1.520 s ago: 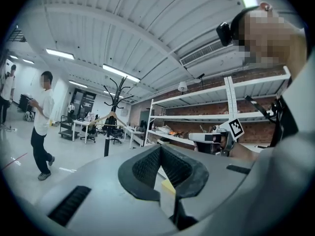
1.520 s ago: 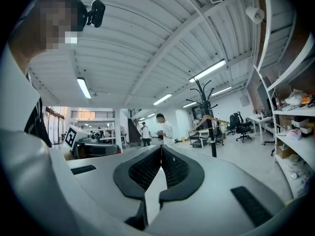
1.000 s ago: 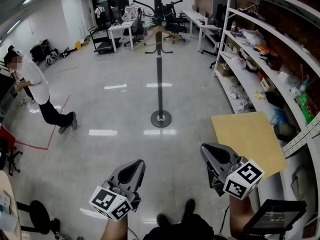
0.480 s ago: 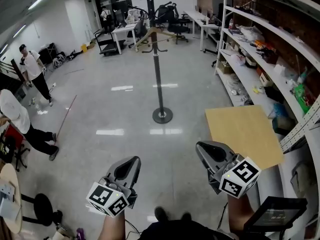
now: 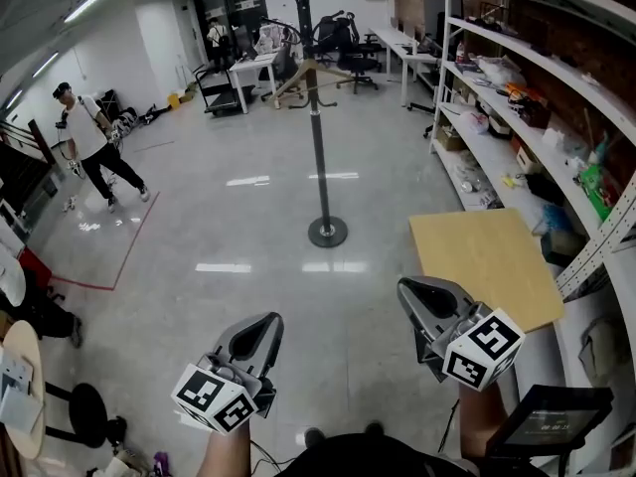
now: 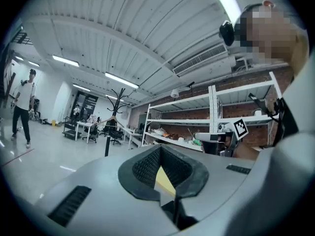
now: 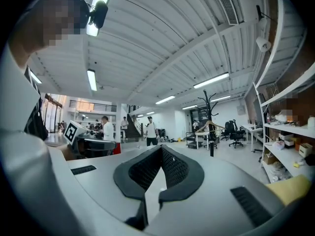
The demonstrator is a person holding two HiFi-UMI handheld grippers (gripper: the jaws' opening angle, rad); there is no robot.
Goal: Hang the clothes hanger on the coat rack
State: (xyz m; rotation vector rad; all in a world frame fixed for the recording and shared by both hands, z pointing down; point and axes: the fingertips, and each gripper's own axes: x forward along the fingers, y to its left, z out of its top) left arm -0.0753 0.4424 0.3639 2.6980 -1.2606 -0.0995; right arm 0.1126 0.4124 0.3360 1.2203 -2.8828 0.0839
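Head view, left gripper (image 5: pixel 260 334): low near-left, jaws pressed together, nothing in them.
Head view, right gripper (image 5: pixel 419 298): near-right, jaws pressed together too, its tip near the corner of the light-brown wooden board (image 5: pixel 487 261).
Head view, black coat rack with a round base (image 5: pixel 319 142): stands far ahead at centre, well apart from both grippers.
Head view, pale wooden clothes hanger (image 5: pixel 310 67): up on the rack, against the pole below the top hooks.
Head view, glossy grey floor (image 5: pixel 219 217): open room between grippers and rack; white metal shelving (image 5: pixel 517 97) edges the right side.
Head view, person in a white shirt (image 5: pixel 87 142): far left, well away from the rack.
Left gripper view, left gripper (image 6: pixel 165 173): black pads meet along a thin slit, empty; the rack (image 6: pixel 117 95) and hanger (image 6: pixel 114 119) are small, far left of the tip.
Right gripper view, right gripper (image 7: pixel 157 173): pads meet, empty; the rack (image 7: pixel 210 102) and hanger (image 7: pixel 212 126) are far, right of the tip.
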